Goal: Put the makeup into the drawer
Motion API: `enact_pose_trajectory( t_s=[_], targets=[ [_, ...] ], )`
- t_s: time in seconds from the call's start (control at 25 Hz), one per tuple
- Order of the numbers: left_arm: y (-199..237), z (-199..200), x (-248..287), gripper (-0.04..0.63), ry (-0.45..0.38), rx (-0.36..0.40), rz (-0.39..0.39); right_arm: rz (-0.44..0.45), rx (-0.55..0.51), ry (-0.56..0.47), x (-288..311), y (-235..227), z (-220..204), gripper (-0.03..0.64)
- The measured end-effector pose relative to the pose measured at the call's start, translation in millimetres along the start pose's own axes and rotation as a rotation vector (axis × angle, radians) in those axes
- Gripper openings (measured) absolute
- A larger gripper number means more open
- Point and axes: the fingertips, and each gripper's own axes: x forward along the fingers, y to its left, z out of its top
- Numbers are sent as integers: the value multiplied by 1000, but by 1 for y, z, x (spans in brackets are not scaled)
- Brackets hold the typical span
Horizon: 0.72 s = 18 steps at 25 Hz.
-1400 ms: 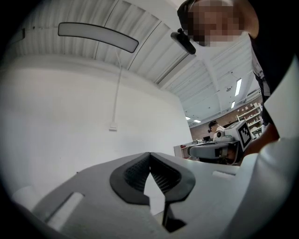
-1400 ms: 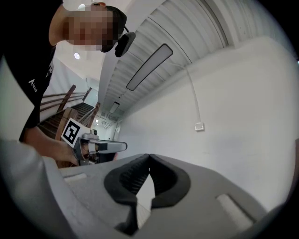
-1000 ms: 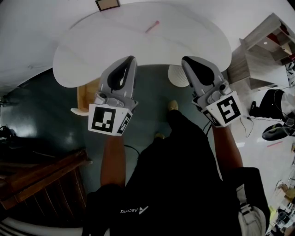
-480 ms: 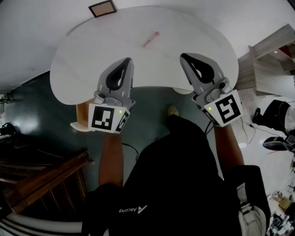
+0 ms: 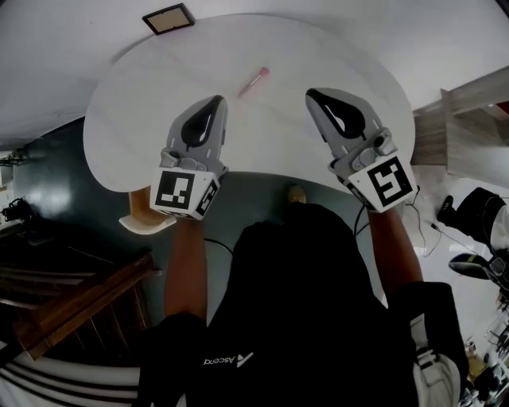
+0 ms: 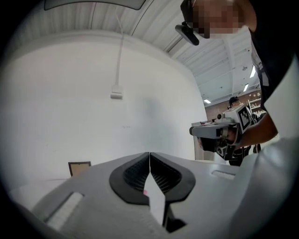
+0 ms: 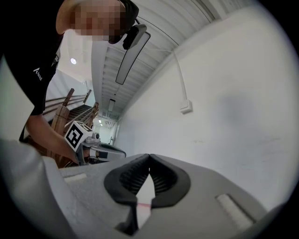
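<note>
Pink makeup stick [image 5: 253, 82] lying loose on the round white surface [image 5: 135, 103].

It lies toward the far side, apart from both tongs and roughly between them. The left tongs [image 5: 215, 101] and right tongs [image 5: 312, 94] hover over the near edge, each clenched tip to tip on nothing. A small picture frame [image 5: 168, 18] sits far left.

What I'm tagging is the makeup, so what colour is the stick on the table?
Pink stick; head view shows it best.
</note>
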Motion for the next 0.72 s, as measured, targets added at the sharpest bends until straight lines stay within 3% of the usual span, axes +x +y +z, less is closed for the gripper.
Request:
enact_pose_trajectory(
  t_s=[0.44,0.52,0.72],
  targets=[
    [22,-75,69,19,247,-3,-110,-24,29,33,28,-33,-26,3],
    [25,-93,79,85,302,-8,-131,-34,35,37,31,-36,-30,3],
    [30,-131,100,109,434,-10,-181,-58,48,50,39,-44,-40,3]
  ],
)
